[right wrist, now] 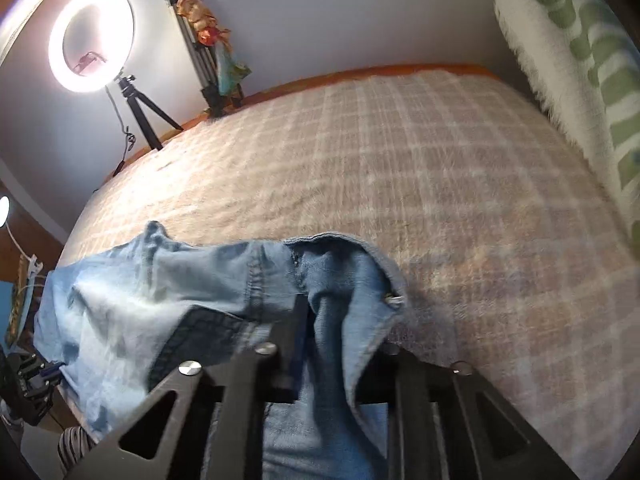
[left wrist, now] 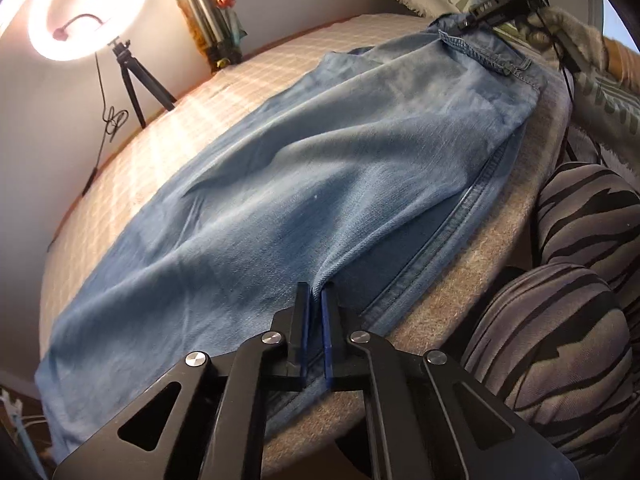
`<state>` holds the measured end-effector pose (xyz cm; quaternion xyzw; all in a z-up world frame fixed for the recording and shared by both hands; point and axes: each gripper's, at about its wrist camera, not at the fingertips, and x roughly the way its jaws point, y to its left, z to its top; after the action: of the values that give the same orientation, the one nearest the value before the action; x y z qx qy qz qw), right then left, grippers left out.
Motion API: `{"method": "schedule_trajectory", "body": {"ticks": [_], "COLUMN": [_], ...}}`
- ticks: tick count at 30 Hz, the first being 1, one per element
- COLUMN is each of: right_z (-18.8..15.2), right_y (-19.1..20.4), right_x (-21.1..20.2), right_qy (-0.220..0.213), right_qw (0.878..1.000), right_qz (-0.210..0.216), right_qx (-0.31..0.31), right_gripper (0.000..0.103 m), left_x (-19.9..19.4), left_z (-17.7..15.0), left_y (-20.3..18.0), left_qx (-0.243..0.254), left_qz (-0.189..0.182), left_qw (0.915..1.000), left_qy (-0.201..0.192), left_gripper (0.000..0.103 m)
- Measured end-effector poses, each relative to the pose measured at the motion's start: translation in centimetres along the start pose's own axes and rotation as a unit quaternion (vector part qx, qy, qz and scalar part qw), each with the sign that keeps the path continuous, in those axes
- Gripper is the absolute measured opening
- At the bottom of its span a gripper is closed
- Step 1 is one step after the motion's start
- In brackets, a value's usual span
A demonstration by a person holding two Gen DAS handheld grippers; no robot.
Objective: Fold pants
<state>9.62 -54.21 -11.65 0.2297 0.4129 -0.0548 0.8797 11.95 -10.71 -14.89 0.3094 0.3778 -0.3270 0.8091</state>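
Note:
Light blue denim pants [left wrist: 280, 184] lie stretched along the near edge of a bed. My left gripper [left wrist: 316, 292] is shut on a pinched fold of the pants near the leg end. My right gripper [right wrist: 316, 312] is shut on the waistband end of the pants [right wrist: 224, 280], which drapes over and hides its fingertips; a metal button [right wrist: 394, 300] shows on the band. The right gripper also shows at the far end in the left wrist view [left wrist: 500, 0]. The left gripper also shows at the far left in the right wrist view [right wrist: 32, 376].
The bed has a checked beige blanket [right wrist: 400, 168]. A ring light on a tripod [right wrist: 90, 40] and a second folded tripod [right wrist: 212, 56] stand by the far wall. A green-patterned pillow [right wrist: 580, 60] lies at the right. The person's striped-clad legs [left wrist: 568, 320] are beside the bed edge.

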Motion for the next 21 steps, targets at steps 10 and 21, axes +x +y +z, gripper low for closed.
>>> {"method": "schedule_trajectory", "body": {"ticks": [10, 21], "right_z": [3.2, -2.2], "right_y": [1.7, 6.4], "right_x": [2.5, -6.5], "right_qy": [0.044, -0.031], "right_qw": [0.992, 0.983], "right_qz": [-0.088, -0.099], "right_qx": [-0.083, -0.154], "right_gripper": [0.020, 0.062], "left_x": [-0.8, -0.9], "left_z": [-1.0, -0.4], "left_y": [-0.4, -0.1], "left_qx": [0.002, -0.013], "left_qz": [-0.033, -0.038], "left_qw": [0.9994, 0.9992], "left_qy": [0.010, -0.007], "left_gripper": [0.003, 0.005]}}
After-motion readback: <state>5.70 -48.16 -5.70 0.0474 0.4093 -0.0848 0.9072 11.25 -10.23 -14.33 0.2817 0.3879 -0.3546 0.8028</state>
